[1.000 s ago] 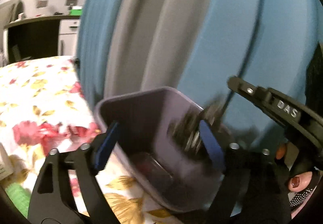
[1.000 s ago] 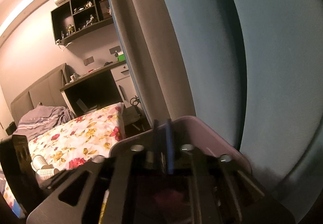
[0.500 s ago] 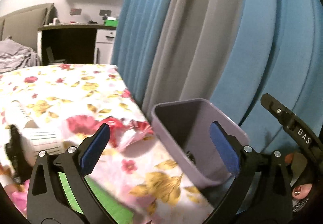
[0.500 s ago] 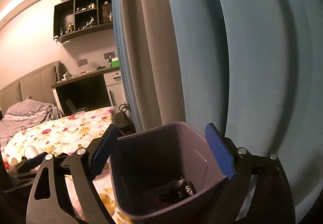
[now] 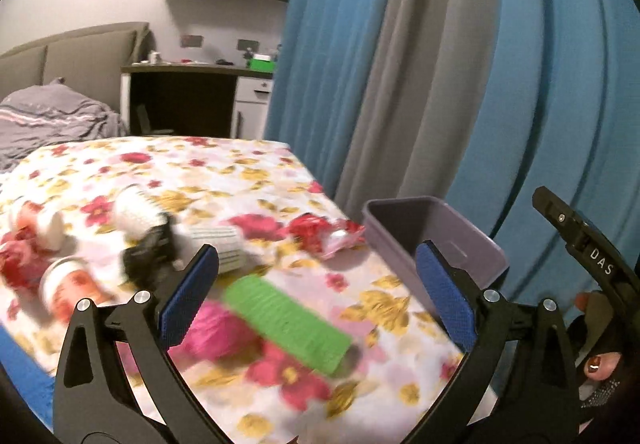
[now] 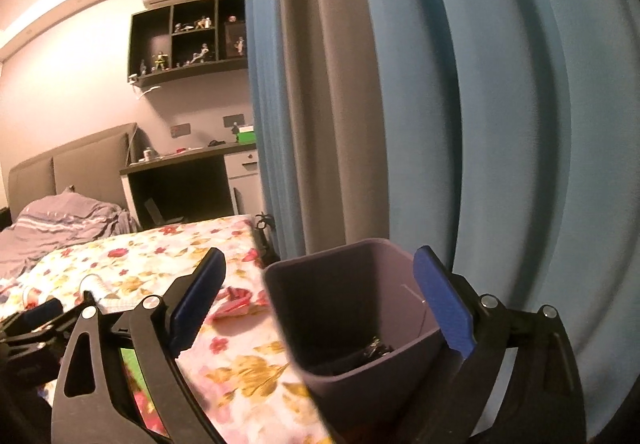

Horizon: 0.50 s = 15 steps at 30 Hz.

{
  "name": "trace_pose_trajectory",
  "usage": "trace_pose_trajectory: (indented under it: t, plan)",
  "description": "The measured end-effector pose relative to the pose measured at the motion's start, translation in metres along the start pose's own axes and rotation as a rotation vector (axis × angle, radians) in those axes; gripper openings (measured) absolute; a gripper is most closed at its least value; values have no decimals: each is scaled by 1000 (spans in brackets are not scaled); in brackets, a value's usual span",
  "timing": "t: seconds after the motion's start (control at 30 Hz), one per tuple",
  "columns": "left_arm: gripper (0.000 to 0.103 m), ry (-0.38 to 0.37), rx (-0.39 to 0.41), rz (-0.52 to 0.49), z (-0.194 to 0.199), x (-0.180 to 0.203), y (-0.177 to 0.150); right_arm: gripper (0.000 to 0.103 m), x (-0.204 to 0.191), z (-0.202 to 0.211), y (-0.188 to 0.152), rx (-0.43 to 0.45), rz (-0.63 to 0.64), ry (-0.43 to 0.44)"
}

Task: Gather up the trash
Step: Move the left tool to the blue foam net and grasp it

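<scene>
Choosing the next piece comes first: your left gripper (image 5: 316, 298) stands wide open and empty, and the jaws of your right gripper (image 6: 322, 302) are opening around the purple bin (image 6: 360, 324), not pressing it. In the left wrist view the bin sits at right of centre. Aim for the green wrapper (image 5: 286, 322) at lower centre, or the red wrapper (image 5: 324, 234) just beside the bin; pinch across the narrow side.

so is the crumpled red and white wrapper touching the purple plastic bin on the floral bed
Touching, it seems: in the left wrist view the wrapper has its tip against the bin wall, no gap showing, though the frame is slightly blurred.
</scene>
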<state>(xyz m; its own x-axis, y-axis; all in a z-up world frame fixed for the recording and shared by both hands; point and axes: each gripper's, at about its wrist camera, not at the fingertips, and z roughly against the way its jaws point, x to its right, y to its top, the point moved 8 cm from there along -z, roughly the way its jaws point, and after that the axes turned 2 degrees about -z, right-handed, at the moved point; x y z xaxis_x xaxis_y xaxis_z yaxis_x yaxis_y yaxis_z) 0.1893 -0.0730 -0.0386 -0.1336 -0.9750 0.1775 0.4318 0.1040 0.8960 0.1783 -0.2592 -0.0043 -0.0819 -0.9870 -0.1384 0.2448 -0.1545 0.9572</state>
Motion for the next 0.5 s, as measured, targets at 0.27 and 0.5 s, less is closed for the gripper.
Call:
trace_pose_trajectory:
  t: [0.27,0.5]
  plan:
    - [97,135,11,12,54,-68,-30,92,-55,24,-17,-12,32,93]
    - [97,240,-13,79,90,-139,-62,92,-110,41,-40,-48,58,191]
